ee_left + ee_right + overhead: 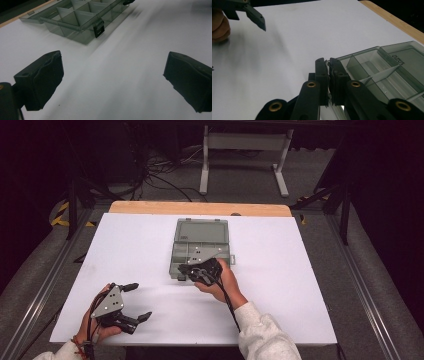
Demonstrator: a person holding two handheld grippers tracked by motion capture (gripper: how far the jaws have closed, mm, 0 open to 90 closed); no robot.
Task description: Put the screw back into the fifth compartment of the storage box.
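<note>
Organizer box (201,247), smoky translucent grey plastic with thin dividers forming square compartments, sits open near the middle of my white table sheet (125,250), its flat lid laid back toward the wooden edge (200,208). I hold my right gripper (192,270) at the box's near rim, its matte black jaws pressed together on the thin front wall, as the right gripper view shows. A black latch (98,28) hangs on that wall. My left gripper (135,301) rests well apart, its blocky rubbery jaws spread wide over bare sheet.
</note>
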